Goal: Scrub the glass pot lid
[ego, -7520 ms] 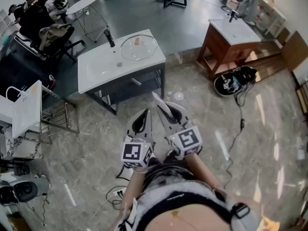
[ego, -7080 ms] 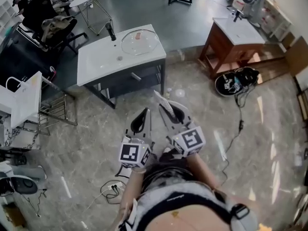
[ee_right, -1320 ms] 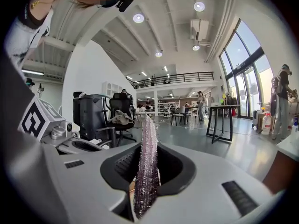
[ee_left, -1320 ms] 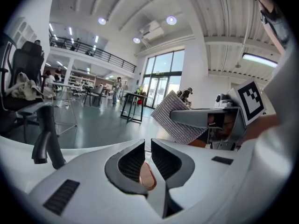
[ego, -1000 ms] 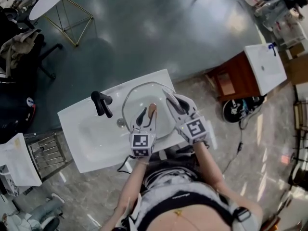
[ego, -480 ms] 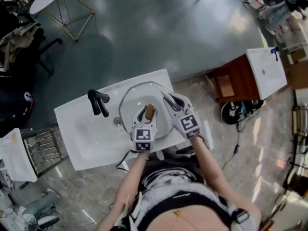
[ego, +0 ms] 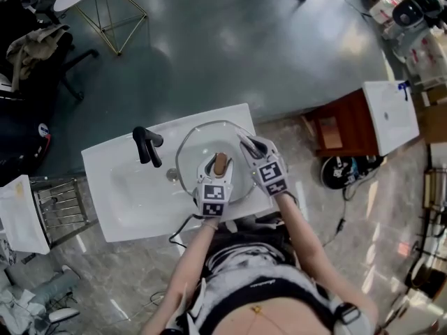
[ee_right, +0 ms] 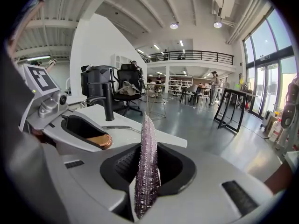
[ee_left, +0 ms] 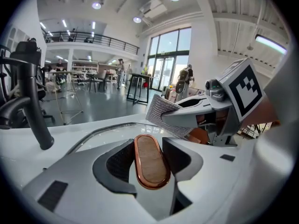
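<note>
The round glass pot lid (ego: 198, 149) lies flat on the white sink counter (ego: 115, 208), right of the basin. Its copper-rimmed wooden handle (ego: 221, 162) stands at the lid's centre. My left gripper (ego: 217, 166) straddles that handle (ee_left: 150, 161); its jaws are opening and the pads (ee_left: 118, 161) sit close beside the handle without clamping it. Just right of it, over the lid's right half, my right gripper (ego: 246, 145) is shut on a grey mesh scrubbing cloth (ee_right: 147, 171) that stands upright between its jaws. The same cloth (ee_left: 162, 116) shows in the left gripper view.
A black faucet (ego: 147, 147) stands left of the lid by the basin. Right of the counter are a wooden cabinet with a white top (ego: 380, 114) and a round black device with cables (ego: 339, 172) on the floor. A metal rack (ego: 59, 208) stands at the left.
The person has walked up to the sink. In the last second my left gripper slid forward over the handle, which now sits between its jaws. The right gripper kept the cloth beside it.
</note>
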### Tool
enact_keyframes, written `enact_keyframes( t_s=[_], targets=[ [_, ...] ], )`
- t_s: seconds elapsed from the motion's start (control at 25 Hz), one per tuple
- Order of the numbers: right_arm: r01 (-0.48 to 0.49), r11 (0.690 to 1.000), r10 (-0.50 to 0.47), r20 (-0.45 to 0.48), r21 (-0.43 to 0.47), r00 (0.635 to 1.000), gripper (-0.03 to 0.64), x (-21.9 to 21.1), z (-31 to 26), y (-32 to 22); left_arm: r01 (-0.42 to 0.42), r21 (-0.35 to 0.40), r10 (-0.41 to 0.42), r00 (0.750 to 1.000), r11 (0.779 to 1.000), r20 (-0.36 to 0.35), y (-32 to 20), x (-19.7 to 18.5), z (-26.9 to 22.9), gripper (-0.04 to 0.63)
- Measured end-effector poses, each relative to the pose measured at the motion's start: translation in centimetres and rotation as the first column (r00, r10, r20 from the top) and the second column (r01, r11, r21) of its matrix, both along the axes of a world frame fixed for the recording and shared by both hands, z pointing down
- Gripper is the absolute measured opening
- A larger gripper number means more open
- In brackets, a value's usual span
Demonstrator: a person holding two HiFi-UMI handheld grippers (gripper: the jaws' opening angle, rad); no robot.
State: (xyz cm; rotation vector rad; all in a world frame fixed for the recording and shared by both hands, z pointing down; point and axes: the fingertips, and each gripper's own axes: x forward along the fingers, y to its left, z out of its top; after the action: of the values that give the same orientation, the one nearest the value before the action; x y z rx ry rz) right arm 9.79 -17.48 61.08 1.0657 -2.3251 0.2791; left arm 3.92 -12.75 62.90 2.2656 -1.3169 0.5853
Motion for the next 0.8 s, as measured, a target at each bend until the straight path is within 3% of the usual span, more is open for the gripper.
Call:
enact_keyframes(
  t_s=[0.6,0.8],
  targets=[
    [0.154,0.987,-0.158,-0.103,-0.047,0.982,0.084,-3.2,3.0,-0.1,-0.011,-0.028,0.012,1.0,1.0,0.017,-0.1,0.2,0.5,0.206],
    [0.216,0.973,-0.222,-0.071,-0.083,0.972,0.084,-4.6,2.9,-0.7,-0.009,-0.02,0.01,1.0,1.0,0.009,-0.2,0.4,1.0,0.206]
  ],
)
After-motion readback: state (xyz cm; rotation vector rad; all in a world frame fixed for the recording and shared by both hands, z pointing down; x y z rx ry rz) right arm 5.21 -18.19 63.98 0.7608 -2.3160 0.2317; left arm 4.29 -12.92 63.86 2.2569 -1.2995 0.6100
